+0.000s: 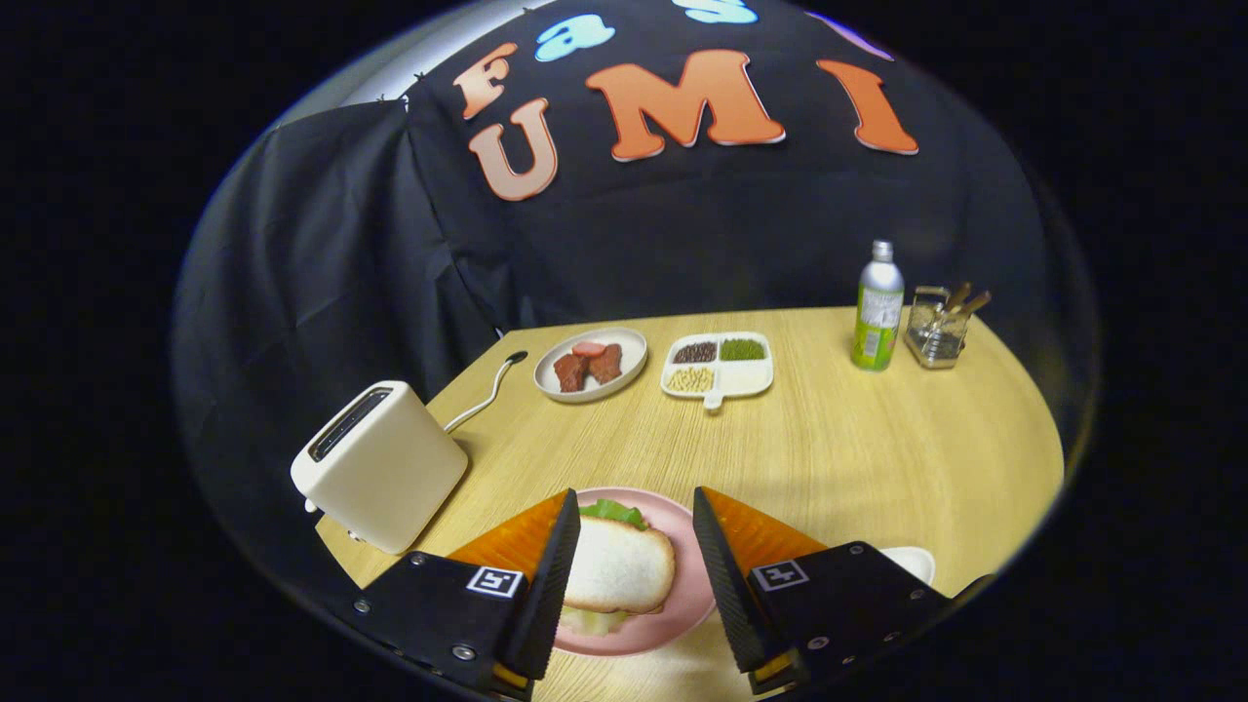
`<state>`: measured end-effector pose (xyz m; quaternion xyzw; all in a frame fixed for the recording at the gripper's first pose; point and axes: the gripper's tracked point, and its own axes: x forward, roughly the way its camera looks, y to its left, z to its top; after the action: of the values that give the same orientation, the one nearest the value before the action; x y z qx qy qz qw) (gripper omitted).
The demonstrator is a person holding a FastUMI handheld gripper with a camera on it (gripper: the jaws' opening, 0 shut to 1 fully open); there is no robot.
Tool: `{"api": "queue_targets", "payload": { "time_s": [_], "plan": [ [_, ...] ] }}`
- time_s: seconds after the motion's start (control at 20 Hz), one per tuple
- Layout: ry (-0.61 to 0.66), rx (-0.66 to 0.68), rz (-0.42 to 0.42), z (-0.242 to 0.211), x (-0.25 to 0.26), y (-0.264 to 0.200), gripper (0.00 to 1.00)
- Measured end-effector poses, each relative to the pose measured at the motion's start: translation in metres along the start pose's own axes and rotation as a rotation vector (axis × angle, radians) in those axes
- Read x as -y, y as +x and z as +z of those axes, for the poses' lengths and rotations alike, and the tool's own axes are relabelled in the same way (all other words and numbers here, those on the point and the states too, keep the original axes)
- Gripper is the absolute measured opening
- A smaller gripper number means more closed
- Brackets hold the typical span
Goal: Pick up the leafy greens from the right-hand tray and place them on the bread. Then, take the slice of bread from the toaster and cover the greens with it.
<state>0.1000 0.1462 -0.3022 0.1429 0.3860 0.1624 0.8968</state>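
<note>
A pink plate lies on the wooden table between my fingers. On it sits a slice of white bread, with leafy greens peeking out from under its far edge and a paler leaf showing at its near edge. My gripper is open above the plate, fingers apart on either side of the bread, touching nothing. The cream toaster stands to the left of the plate, its slot looking dark.
A white plate with red meat pieces and a divided white tray of grains sit beyond the plate. A green bottle and a wire holder stand at the far right. A white dish edge shows by the right finger.
</note>
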Motion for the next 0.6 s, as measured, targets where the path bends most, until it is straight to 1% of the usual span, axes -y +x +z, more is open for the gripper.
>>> {"api": "queue_targets", "payload": {
  "time_s": [0.1, 0.15, 0.2, 0.25, 0.3, 0.4, 0.45, 0.5, 0.6],
  "plan": [
    [0.035, 0.056, 0.054, 0.021, -0.021, -0.029, 0.74],
    [0.038, 0.095, 0.060, 0.035, -0.020, -0.043, 0.76],
    [0.025, 0.138, 0.047, 0.049, -0.015, -0.057, 0.79],
    [0.002, 0.184, 0.019, 0.061, -0.009, -0.071, 0.81],
    [-0.026, 0.230, -0.011, 0.074, -0.005, -0.084, 0.87],
    [-0.081, 0.305, -0.070, 0.091, 0.000, -0.112, 0.92],
    [-0.107, 0.339, -0.094, 0.098, 0.000, -0.124, 0.93],
    [-0.132, 0.371, -0.106, 0.103, -0.002, -0.136, 0.95],
    [-0.174, 0.413, -0.127, 0.105, -0.009, -0.154, 0.97]
  ]
}}
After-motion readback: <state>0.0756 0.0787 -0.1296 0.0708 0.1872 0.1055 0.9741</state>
